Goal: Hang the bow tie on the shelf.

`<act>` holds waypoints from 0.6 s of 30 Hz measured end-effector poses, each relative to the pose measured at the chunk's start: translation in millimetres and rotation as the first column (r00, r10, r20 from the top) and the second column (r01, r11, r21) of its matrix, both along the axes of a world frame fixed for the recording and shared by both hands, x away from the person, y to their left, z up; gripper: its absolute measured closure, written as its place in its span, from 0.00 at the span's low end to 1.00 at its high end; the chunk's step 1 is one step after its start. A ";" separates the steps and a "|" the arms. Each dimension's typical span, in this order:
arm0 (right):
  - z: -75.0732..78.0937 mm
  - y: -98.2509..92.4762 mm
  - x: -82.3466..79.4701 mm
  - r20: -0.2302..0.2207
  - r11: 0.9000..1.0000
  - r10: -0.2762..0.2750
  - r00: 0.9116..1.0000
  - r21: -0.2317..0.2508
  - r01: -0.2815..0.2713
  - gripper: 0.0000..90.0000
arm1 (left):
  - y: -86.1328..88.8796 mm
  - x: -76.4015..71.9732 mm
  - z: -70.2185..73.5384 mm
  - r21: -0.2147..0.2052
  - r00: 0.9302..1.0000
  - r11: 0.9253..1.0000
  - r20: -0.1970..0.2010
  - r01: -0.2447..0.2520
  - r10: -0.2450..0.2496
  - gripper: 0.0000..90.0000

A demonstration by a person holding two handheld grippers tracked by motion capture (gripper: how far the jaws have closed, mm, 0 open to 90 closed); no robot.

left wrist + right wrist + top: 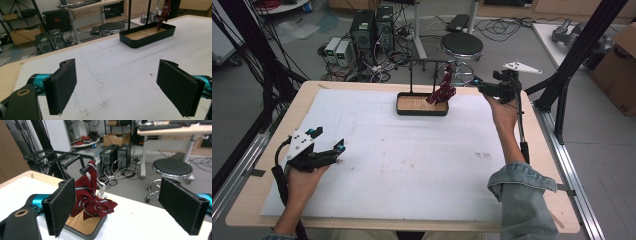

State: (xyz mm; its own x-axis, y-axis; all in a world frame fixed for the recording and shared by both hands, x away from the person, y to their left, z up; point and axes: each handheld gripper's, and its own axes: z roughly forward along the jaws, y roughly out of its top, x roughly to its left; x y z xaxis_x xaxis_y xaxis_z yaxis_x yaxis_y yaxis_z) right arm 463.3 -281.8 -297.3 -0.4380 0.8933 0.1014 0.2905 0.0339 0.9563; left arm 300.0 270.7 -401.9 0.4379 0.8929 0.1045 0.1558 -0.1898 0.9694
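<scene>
Nearest the camera, at the table's front-left corner: left gripper, held in the left hand, low over the white mat, jaws spread wide with nothing between them; same wide gap in the left gripper view, bare mat between the pads. Toward the middle of the far edge: black tray with a wooden floor, a thin black rack rising from it, a dark red striped tie draped from the rack's bar down into the tray's right end. Just beside it, near the far-right corner: right gripper, raised in the right hand, denim sleeve behind, jaws released and wide, close to the tie but not touching.
</scene>
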 end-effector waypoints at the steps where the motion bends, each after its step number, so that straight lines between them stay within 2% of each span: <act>1: 1.7 -2.0 -2.3 -0.003 1.000 0.003 1.000 -0.002 -0.003 0.13 | -0.4 0.0 0.0 -0.002 1.000 1.000 -0.002 0.001 -0.001 0.19; 11: 20.5 -13.8 -31.4 0.066 1.000 -0.004 0.998 0.004 0.004 0.13 | 0.3 -0.3 -0.2 0.004 1.000 1.000 -0.001 0.001 -0.001 0.19; 16: 22.2 -21.6 -45.4 0.081 1.000 -0.010 0.997 0.016 0.009 0.13 | 1.1 -0.2 -0.2 0.002 1.000 1.000 0.002 -0.003 0.003 0.19; 18: 23.4 -25.3 -50.3 0.071 1.000 -0.010 0.997 0.010 0.010 0.13 | 1.4 -0.2 -0.1 0.002 1.000 1.000 0.001 -0.003 0.003 0.19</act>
State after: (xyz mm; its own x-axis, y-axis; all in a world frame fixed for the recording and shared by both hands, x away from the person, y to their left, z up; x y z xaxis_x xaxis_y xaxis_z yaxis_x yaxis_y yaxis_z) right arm 413.0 -307.1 -273.8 -0.4355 0.8967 0.0793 0.2222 0.0217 0.9748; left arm 299.8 272.1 -402.0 0.4350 0.8941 0.1067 0.1559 -0.1914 0.9691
